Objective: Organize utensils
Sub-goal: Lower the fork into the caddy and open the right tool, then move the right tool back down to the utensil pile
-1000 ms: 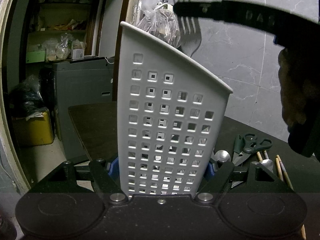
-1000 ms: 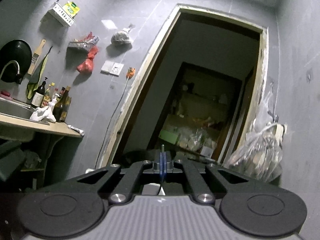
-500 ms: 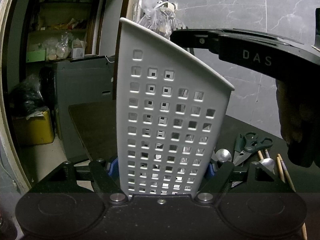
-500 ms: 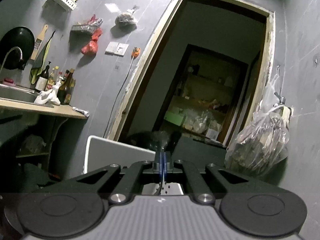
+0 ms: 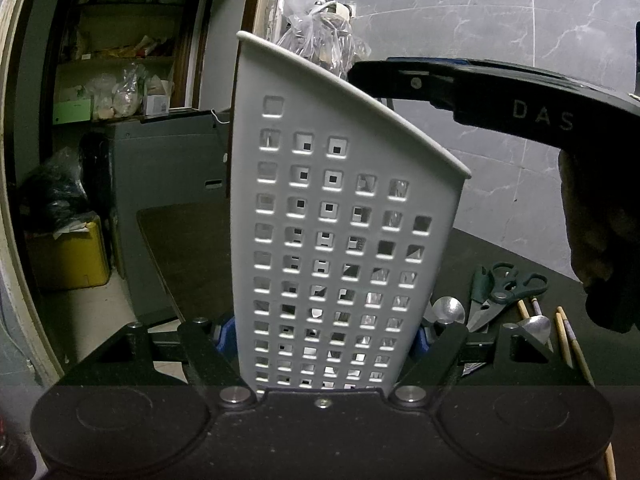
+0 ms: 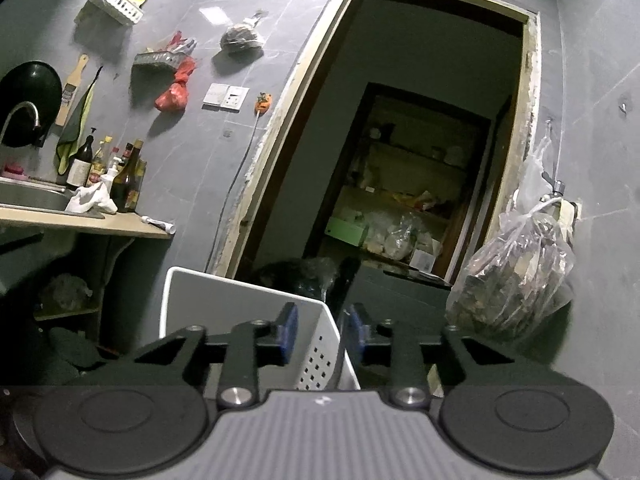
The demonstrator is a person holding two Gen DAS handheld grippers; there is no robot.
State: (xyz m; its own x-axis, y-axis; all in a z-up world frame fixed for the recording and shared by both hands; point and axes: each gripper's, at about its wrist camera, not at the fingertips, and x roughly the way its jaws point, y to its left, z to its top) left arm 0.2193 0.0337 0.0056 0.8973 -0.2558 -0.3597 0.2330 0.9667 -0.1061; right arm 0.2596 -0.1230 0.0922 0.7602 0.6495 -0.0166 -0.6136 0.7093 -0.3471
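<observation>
A white perforated utensil holder (image 5: 340, 208) stands upright on the dark table, and my left gripper (image 5: 322, 336) is shut on its base, one blue pad on each side. In the left wrist view my right gripper (image 5: 400, 80) hovers level just over the holder's rim, reaching in from the right. In its own view the right gripper (image 6: 320, 322) has its jaws opening, with nothing between the blue pads (image 6: 289, 328) and the holder's rim (image 6: 240, 290) right below. Metal glints (image 5: 364, 184) show through the holder's upper holes; what lies inside is unclear.
Green-handled scissors (image 5: 504, 292), two spoons (image 5: 448, 311) and chopsticks (image 5: 568, 340) lie on the dark table (image 5: 180, 248) right of the holder. A filled plastic bag (image 6: 516, 276) hangs on the wall beside a doorway. A sink counter (image 6: 80, 224) stands to the left.
My right gripper came down over the holder with a fork, which dropped out of sight below the rim. Its jaws then parted from shut. The left gripper and holder stayed still.
</observation>
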